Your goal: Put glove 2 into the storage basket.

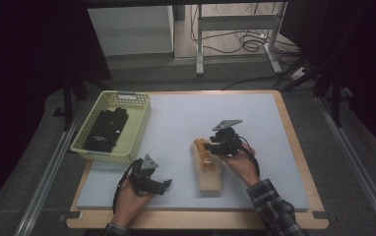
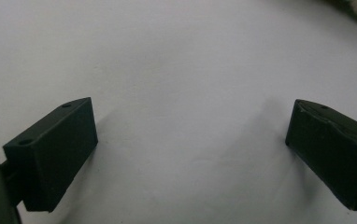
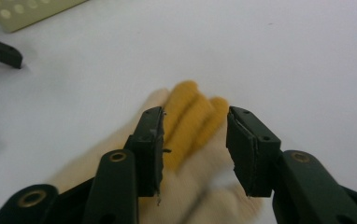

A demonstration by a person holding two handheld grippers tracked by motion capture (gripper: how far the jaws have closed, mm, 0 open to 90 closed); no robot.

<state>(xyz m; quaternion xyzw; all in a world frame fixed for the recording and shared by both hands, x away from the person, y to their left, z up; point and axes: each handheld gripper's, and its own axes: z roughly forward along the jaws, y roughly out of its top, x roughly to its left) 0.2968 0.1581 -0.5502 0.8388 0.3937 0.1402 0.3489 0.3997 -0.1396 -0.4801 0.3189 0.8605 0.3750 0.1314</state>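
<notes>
— What is the table like?
— A white mat (image 1: 186, 123) on a wooden board, dark room all around.
— Where is the glove (image 1: 208, 167)?
— Flat on the mat, under the right claw (image 3: 194, 140), whose jaws are apart over its yellow fingers (image 3: 190, 116).
— And the left claw (image 2: 190, 140)?
— Wide open, nothing in it. A basket (image 1: 127, 147) sits behind it.

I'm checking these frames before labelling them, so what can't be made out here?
- Black items in the basket: high view, too dark and small to identify.
- Glove: right gripper view, blurred; the right gripper fingers cover its sides, contact unclear.
- Left gripper: left gripper view, fingers cut off by the lower edge.
</notes>
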